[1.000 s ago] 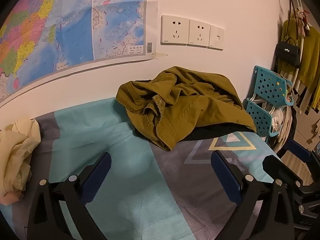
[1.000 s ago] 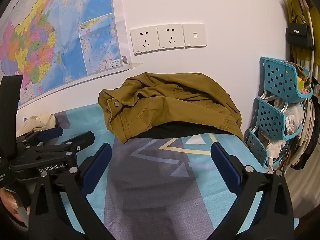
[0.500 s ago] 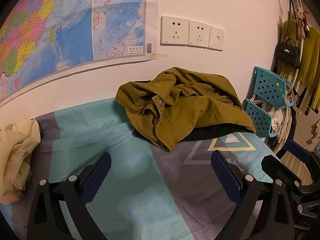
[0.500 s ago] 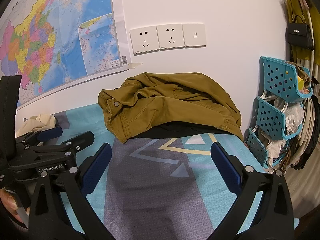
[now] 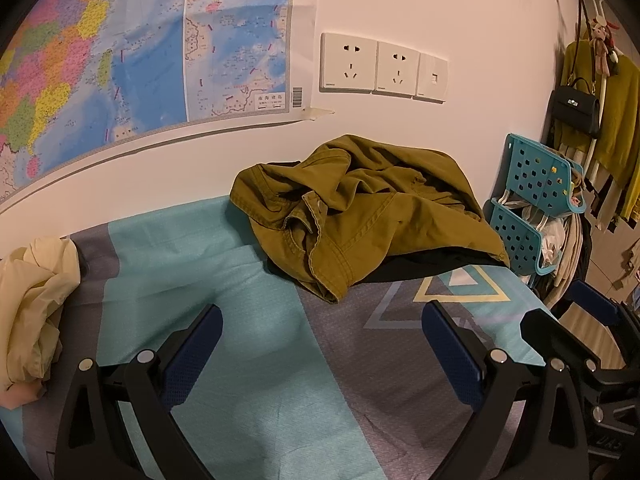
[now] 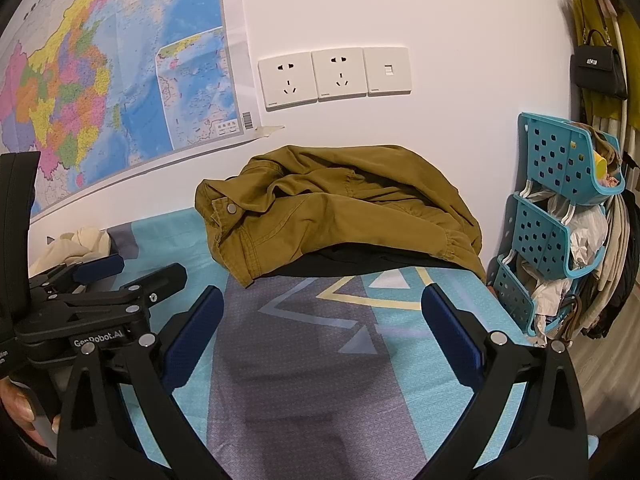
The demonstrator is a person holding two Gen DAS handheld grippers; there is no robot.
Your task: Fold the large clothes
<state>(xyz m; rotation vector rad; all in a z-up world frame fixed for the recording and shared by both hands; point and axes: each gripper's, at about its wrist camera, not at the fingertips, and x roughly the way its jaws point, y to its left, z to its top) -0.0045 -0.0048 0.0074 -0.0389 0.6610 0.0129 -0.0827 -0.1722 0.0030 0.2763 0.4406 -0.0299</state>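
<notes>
An olive-brown jacket (image 5: 360,216) lies crumpled against the wall at the far side of the bed, over a black garment (image 5: 420,268). It also shows in the right wrist view (image 6: 340,216). My left gripper (image 5: 320,340) is open and empty, above the bedsheet well short of the jacket. My right gripper (image 6: 322,320) is open and empty, also short of the jacket. The left gripper shows in the right wrist view (image 6: 116,276) at the left, and the right gripper shows in the left wrist view (image 5: 568,312) at the right.
A teal and grey patterned bedsheet (image 5: 248,360) covers the bed. A cream garment (image 5: 32,304) is bunched at the left. A teal plastic rack (image 6: 560,216) stands at the bed's right end, with hanging clothes and a black bag (image 5: 576,112). A map (image 5: 120,52) and sockets (image 6: 336,76) are on the wall.
Both views have barely shifted; the grippers stay open and the jacket has not moved.
</notes>
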